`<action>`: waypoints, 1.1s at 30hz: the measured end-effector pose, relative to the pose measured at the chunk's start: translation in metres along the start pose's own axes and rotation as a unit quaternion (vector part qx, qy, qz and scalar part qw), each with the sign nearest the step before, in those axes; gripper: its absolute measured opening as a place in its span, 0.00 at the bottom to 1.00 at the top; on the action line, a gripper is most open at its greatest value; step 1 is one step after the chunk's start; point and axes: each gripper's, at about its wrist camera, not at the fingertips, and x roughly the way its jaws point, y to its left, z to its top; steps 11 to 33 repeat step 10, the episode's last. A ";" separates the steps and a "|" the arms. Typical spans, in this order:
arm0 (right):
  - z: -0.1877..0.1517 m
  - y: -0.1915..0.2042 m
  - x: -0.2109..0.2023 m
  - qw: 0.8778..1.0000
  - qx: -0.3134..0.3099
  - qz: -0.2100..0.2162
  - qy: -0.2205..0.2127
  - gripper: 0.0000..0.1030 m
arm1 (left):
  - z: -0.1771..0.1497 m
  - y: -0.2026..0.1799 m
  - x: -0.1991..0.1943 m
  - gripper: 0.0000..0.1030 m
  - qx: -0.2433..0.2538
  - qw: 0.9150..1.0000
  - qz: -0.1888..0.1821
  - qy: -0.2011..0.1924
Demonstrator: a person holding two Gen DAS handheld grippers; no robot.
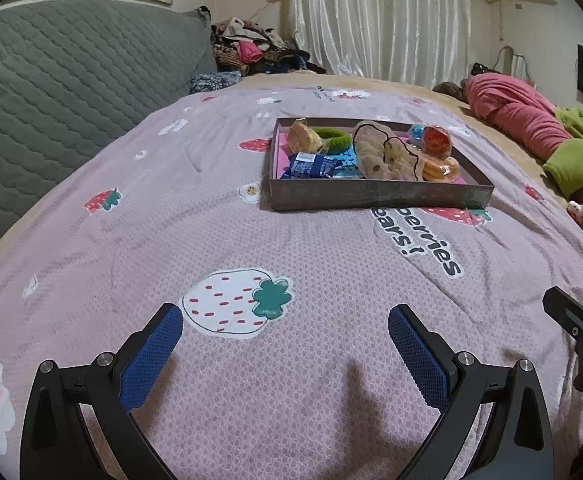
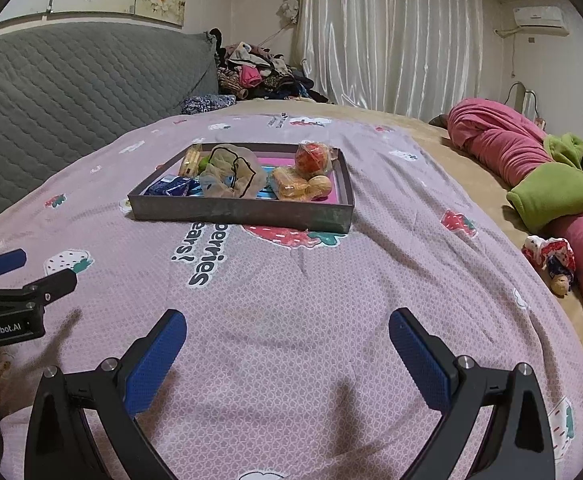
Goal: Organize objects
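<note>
A shallow dark tray (image 1: pixel 375 197) (image 2: pixel 239 213) sits on the pink strawberry blanket (image 1: pixel 251 248) (image 2: pixel 291 280). It holds a blue tissue pack (image 1: pixel 309 165) (image 2: pixel 169 186), a green scrunchie (image 1: pixel 333 139), a beige net bag (image 1: pixel 387 156) (image 2: pixel 231 174), wrapped snacks (image 1: pixel 441 169) (image 2: pixel 289 186) and a wrapped red ball (image 1: pixel 435 139) (image 2: pixel 311 159). My left gripper (image 1: pixel 285 320) is open and empty, low over the blanket in front of the tray. My right gripper (image 2: pixel 287 322) is open and empty too, beside it.
A grey quilted headboard (image 1: pixel 71 76) (image 2: pixel 83 76) rises at the left. Pink and green bedding (image 1: pixel 531 128) (image 2: pixel 539 168) lies along the right edge, with a small doll (image 2: pixel 551 264). A clothes pile (image 1: pixel 251 48) (image 2: pixel 259 72) sits behind the bed by the curtain.
</note>
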 end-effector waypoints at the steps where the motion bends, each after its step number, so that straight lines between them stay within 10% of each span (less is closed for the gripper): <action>1: 0.000 0.000 0.000 1.000 -0.001 -0.001 0.000 0.99 | 0.000 0.000 0.001 1.00 0.001 1.000 -0.001 0.000; 33: -0.001 -0.001 0.005 1.000 0.002 -0.006 0.007 0.99 | 0.000 -0.001 0.002 1.00 0.007 1.000 0.006 -0.005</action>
